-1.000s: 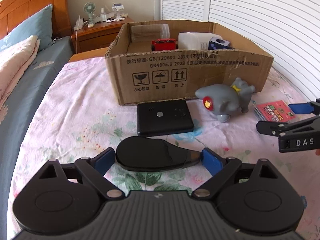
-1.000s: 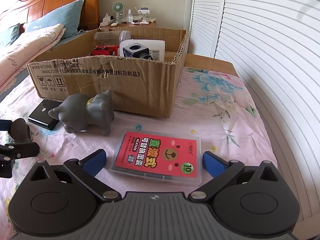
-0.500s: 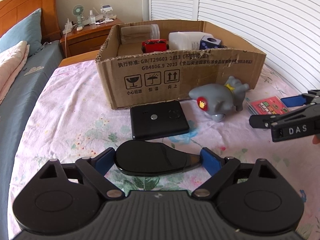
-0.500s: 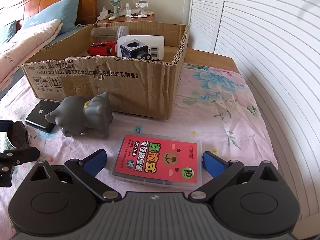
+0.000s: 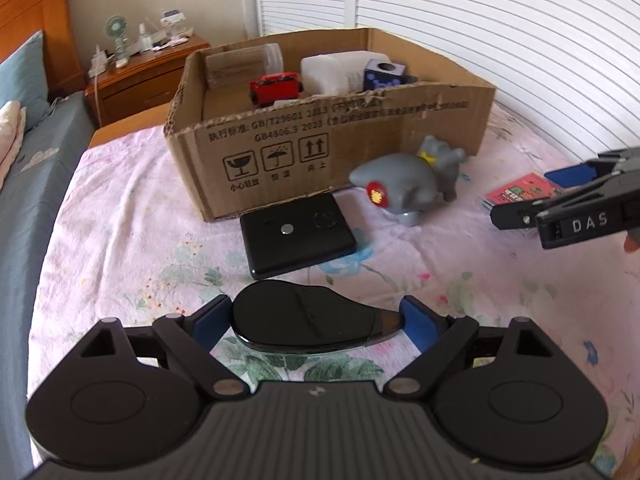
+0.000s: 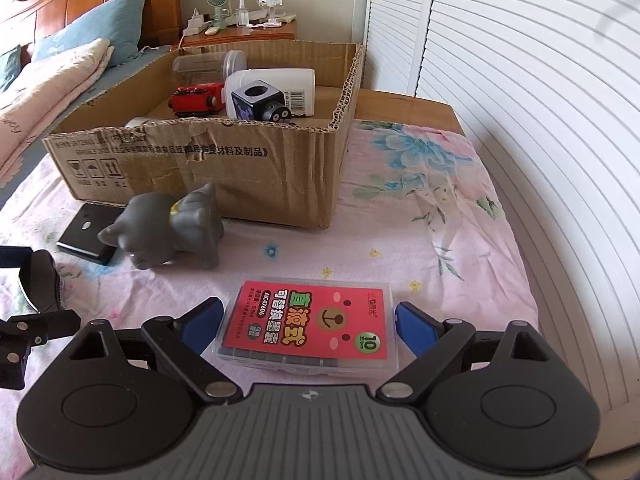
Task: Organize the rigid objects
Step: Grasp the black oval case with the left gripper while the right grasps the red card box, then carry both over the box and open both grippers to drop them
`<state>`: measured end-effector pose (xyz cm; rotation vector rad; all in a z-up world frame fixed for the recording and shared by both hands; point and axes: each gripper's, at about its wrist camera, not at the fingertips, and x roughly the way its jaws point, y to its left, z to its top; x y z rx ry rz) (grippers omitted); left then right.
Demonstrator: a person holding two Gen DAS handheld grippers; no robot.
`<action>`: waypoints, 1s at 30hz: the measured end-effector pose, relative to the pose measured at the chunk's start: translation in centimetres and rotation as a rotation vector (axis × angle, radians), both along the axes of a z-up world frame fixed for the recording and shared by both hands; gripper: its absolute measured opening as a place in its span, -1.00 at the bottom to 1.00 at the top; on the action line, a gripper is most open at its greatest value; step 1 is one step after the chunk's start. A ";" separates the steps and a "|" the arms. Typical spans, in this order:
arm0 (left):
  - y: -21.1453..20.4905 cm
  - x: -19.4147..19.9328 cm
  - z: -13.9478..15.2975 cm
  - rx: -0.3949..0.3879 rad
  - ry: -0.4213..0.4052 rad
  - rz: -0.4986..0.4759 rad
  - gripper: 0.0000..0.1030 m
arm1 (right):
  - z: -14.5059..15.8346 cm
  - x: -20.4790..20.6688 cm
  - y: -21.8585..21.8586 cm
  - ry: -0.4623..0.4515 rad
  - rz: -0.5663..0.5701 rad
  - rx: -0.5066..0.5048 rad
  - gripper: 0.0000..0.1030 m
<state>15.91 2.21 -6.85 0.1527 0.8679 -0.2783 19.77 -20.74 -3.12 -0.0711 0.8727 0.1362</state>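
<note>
My left gripper (image 5: 316, 320) is shut on a black teardrop-shaped object (image 5: 308, 322) and holds it above the flowered bed sheet. My right gripper (image 6: 308, 322) has its blue pads on either side of a clear case with a red label (image 6: 310, 326); the left pad is close to the case and the right one stands a small gap off. The cardboard box (image 5: 336, 140) stands ahead, also in the right wrist view (image 6: 240, 168). It holds a red toy car (image 5: 276, 86), a white container (image 5: 340, 70) and a blue cube (image 5: 384, 74). A grey toy (image 5: 408, 184) and a black flat device (image 5: 298, 234) lie before the box.
A wooden nightstand (image 5: 148, 72) with a small fan stands beyond the box. Pillows and a wooden headboard (image 6: 100, 0) are at the far left. White louvered doors (image 6: 520, 100) run along the right. The bed's edge drops off at the right.
My left gripper has risen a little with the black object in it and turned left. My right gripper has moved forward over the red-labelled case, which now lies between the pads.
</note>
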 end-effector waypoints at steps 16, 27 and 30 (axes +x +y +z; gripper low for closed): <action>-0.2 -0.9 4.1 0.018 -0.019 -0.113 0.73 | 1.8 -2.6 0.0 0.035 0.088 -0.033 0.85; -0.5 -0.8 4.5 0.005 -0.020 -0.133 0.73 | -0.6 -1.5 0.9 0.053 0.164 0.032 1.00; -0.4 -0.4 4.5 0.004 -0.016 -0.133 0.73 | -1.0 -1.5 1.8 0.041 0.185 -0.030 0.97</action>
